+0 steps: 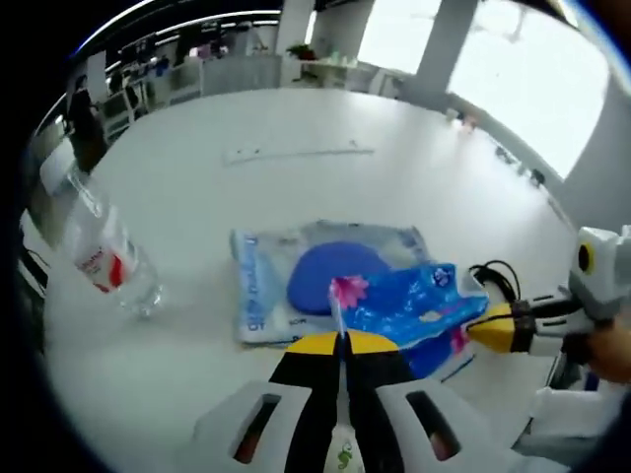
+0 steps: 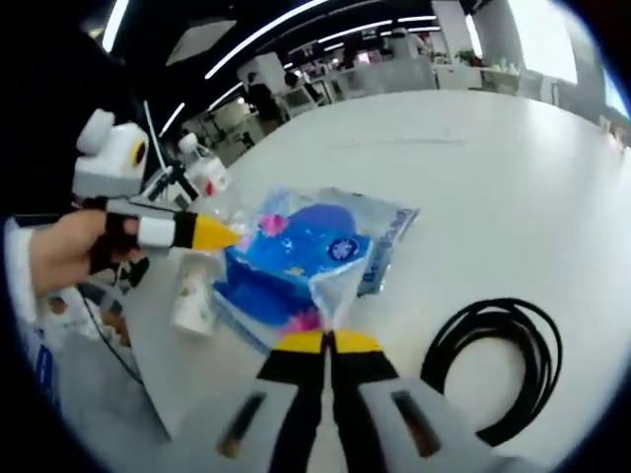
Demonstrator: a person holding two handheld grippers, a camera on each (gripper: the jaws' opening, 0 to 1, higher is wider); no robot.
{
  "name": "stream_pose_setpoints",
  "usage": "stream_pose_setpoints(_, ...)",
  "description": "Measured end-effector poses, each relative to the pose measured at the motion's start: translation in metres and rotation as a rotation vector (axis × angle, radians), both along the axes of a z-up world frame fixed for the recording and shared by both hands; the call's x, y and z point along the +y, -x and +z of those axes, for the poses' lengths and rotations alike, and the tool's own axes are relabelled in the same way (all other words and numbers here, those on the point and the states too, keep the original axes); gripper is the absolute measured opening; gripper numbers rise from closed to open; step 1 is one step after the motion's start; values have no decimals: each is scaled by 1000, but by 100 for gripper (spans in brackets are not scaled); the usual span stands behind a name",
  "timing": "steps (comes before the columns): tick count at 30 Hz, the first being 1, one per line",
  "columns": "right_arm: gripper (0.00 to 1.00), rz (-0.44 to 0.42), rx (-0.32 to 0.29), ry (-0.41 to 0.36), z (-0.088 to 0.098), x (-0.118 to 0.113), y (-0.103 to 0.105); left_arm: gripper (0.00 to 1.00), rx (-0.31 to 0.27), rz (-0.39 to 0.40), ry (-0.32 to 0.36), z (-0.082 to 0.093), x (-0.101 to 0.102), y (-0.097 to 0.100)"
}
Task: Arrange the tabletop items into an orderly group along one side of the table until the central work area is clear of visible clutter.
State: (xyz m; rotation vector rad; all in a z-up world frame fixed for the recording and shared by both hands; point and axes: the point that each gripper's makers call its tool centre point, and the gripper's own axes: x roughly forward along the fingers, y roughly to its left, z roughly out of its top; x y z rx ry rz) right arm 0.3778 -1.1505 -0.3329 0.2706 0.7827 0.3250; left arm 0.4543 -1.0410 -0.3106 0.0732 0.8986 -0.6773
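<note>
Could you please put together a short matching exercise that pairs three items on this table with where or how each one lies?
Things:
1. plastic bag
2. black cable
3. clear bottle

States:
A. coiled in a loop on the table
B. pinched at its edges by both grippers
C. lying apart from the bag, untouched

Pairs: 1-B, 2-A, 3-C

Bright daylight from windows [image 1: 513,69], ceiling strip lights [image 2: 286,20]; white table [image 1: 325,187] glares; soft blur, fisheye-bent edges.
</note>
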Motion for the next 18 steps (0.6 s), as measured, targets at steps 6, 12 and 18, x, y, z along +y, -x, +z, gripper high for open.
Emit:
stream_pose_setpoints(6, 0, -27, -29, -21, 16, -20, -7, 0, -19, 4, 33, 11, -12, 4)
stream_pose_setpoints(12, 0, -44, -51, -25, 26, -34, -8, 0, -28, 7, 56, 20, -25, 9)
stream_pose_setpoints(18, 0, -65, -63, -33, 32, -55, -8, 0, -44, 3, 95, 30, -43, 11)
